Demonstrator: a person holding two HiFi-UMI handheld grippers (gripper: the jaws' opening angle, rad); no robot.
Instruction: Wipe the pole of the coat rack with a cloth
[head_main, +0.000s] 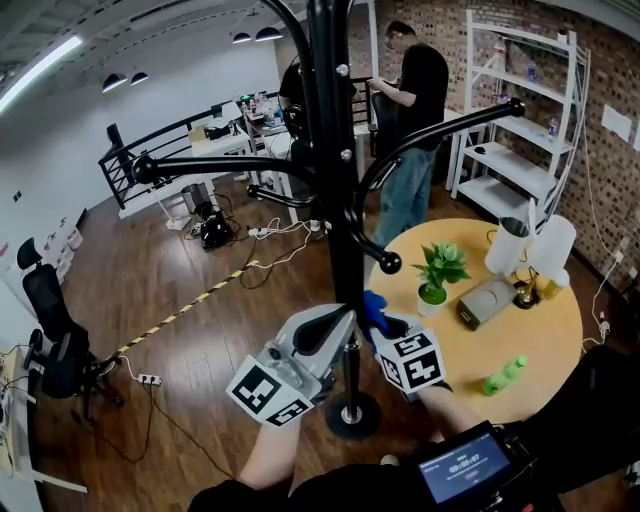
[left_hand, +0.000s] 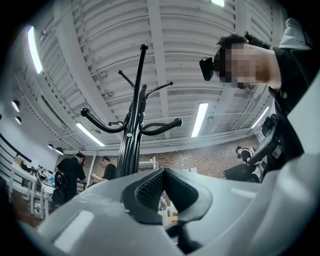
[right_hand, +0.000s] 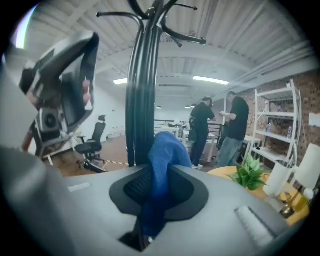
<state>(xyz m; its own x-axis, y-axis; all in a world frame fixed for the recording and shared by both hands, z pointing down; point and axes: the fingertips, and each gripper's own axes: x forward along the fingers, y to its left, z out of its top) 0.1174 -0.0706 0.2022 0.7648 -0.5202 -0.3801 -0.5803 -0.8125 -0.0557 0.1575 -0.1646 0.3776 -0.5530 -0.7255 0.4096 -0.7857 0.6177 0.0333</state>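
The black coat rack pole (head_main: 345, 200) rises in the middle of the head view, with curved hooks branching off it. My right gripper (head_main: 380, 320) is shut on a blue cloth (head_main: 374, 305), which sits against the right side of the pole low down. In the right gripper view the cloth (right_hand: 162, 160) hangs over the jaws, with the pole (right_hand: 142, 100) just beyond it to the left. My left gripper (head_main: 345, 320) is at the pole's left side and shut, with nothing between its pads (left_hand: 150, 187). The rack (left_hand: 131, 135) stands ahead of it, a little left.
The rack's round base (head_main: 352, 415) rests on the wood floor. A round wooden table (head_main: 545, 340) at the right carries a potted plant (head_main: 438, 272), a green bottle (head_main: 505, 375) and white jugs (head_main: 510, 245). A person (head_main: 415, 120) stands behind, near white shelves (head_main: 520, 130). An office chair (head_main: 50, 320) stands at the left.
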